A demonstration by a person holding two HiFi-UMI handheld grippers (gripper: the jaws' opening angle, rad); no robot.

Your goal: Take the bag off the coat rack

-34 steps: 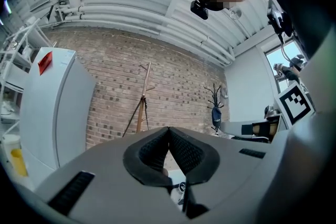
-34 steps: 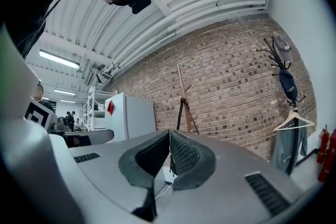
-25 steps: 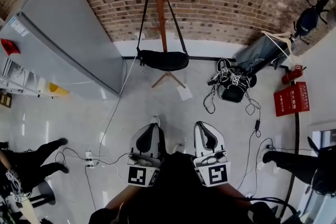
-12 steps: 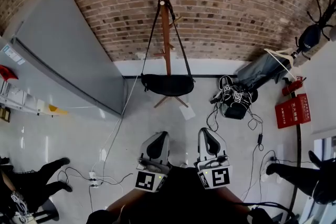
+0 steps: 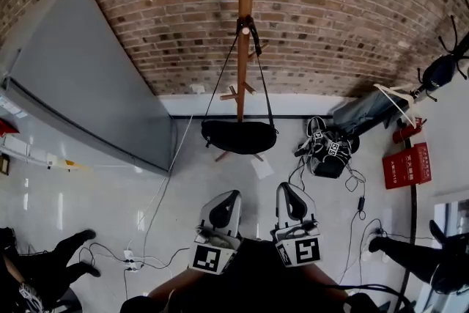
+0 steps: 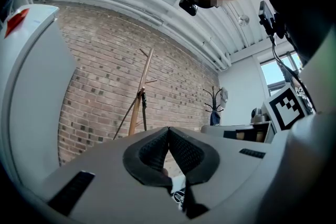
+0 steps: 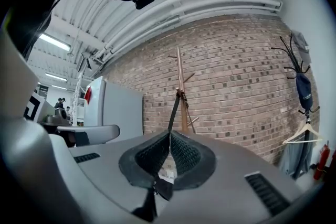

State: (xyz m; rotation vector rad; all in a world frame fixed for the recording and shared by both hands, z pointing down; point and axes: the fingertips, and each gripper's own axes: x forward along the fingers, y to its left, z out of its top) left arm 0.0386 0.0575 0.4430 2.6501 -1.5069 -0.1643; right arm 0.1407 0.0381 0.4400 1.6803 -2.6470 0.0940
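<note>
Black bag (image 5: 239,137) hangs beyond left claw (image 5: 231,196), right claw (image 5: 288,188) (both closed).

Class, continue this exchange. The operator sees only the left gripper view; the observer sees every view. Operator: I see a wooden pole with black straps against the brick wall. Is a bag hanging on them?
Observer: Yes. The head view shows a black oval fabric bag hanging low on those straps from the tall wooden coat rack.
Operator: How does the right gripper stand?
Observer: The right gripper has its fingers together, with nothing between them.
Operator: What is on the floor further right?
Observer: A red box with white print sits on the floor at the head view's right.
</note>
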